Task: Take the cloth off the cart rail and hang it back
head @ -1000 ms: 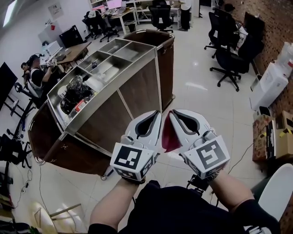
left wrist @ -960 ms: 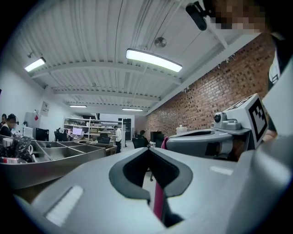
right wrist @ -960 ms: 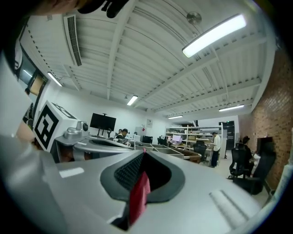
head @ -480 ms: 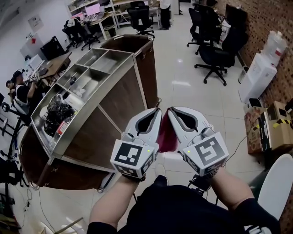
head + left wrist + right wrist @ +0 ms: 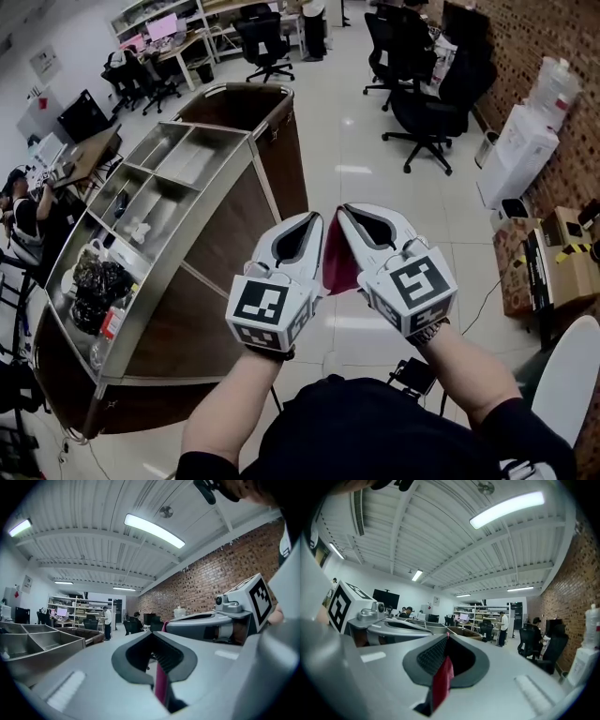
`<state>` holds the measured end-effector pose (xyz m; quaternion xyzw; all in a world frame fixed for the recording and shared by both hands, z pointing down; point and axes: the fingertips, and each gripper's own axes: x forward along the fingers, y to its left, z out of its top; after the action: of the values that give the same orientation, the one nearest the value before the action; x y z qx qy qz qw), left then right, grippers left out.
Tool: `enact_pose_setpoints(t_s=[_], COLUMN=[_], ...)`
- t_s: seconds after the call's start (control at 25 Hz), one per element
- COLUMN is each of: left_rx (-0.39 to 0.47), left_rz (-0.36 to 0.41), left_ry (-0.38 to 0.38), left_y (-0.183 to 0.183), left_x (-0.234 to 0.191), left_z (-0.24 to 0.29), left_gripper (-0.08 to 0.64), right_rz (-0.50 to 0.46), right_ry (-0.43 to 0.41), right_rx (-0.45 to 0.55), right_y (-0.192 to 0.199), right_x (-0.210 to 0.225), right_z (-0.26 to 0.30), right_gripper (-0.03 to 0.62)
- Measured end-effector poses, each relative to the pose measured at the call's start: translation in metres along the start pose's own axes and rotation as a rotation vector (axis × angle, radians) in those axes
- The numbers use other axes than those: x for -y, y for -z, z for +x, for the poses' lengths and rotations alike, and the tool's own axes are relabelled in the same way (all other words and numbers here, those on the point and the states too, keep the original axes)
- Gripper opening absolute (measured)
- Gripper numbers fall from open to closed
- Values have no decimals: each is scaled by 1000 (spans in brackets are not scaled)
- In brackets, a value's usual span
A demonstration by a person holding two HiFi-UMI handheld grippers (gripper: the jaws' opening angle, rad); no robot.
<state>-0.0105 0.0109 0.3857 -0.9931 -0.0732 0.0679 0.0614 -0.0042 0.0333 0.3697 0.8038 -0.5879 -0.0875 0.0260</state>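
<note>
**Cloth clamped in both grippers, cart now off to my left**

Since a second ago the cart (image 5: 220, 253) has slid left and lower in the head view. Its near corner was just ahead of my hands and now lies well to my left. The office chairs (image 5: 417, 103) by the brick wall (image 5: 553, 56) look closer. My two grippers have kept the same pose, side by side in front of me with their tips close together.

The left gripper (image 5: 316, 218) has its fingers (image 5: 93, 681) closed on the red cloth (image 5: 337, 262). In the left gripper view a magenta strip of it shows pinched in the slit. The right gripper (image 5: 343, 211) is closed on it too, and in the right gripper view a red fold stands between its fingers (image 5: 525, 677).

The cloth is off the cart, in the air between the two grippers. It is beside the cart's long brown side and not touching it. What I see of it is a narrow band. Its long axis runs away from me along the gap between the grippers, and it droops below them. How far it hangs is hidden.
</note>
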Motion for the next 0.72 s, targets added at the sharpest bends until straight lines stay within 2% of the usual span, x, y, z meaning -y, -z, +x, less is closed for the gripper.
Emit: enact_pose_setpoints(t_s=[0.28,0.56,0.72], left_rx=[-12,-36,-57], left_rz=[-8,-23,-27], left_ry=[18,11,6], left_y=[14,35,53], left_x=[-44,-77,-84], left_z=[58,85,113], left_gripper=[3,3,3], right_rz=[-6,0,12], right_ry=[23,35,21], right_rx=[-15,-42,-62], right_y=[16,33,50], right_x=[49,71,96], right_z=[55,90,105], right_gripper=[5,5,5])
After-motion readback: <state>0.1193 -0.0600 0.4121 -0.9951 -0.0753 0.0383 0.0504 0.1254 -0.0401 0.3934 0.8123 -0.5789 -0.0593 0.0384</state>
